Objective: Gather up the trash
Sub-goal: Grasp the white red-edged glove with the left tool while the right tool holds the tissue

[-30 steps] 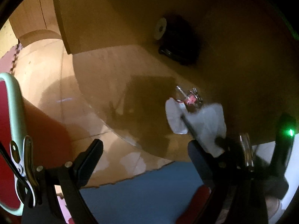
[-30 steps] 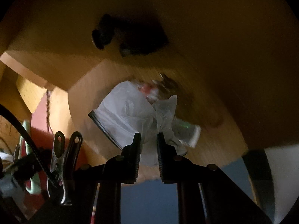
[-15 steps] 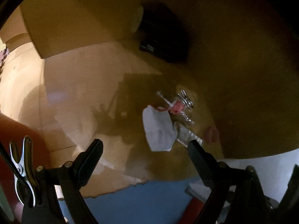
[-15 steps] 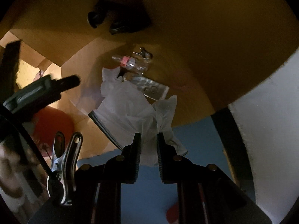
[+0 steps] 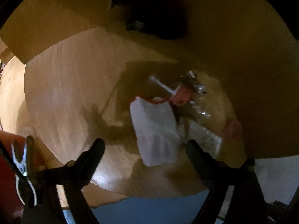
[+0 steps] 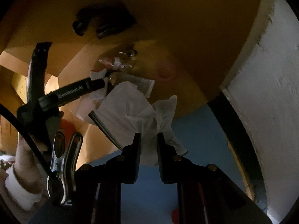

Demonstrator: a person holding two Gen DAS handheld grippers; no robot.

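Two grippers work over the cardboard box (image 5: 65, 85): the right gripper (image 6: 149, 145) pinches a crumpled white tissue (image 6: 129, 110), while the left gripper (image 5: 144, 147), jaws closing around nothing yet, should straddle the folded white paper scrap (image 5: 155, 128) on the box floor squarely before pinching.

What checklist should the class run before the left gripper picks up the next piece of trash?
1. Right gripper shut on white plastic bag: ok.
2. Left gripper empty, jaws closing: ok.
3. Crumpled white paper between the left fingers' line: ok.
4. Pads touching the paper: not ok.
5. Silver wrapper clear of the closing jaws: cannot tell.
6. Bag mouth open to receive: cannot tell.
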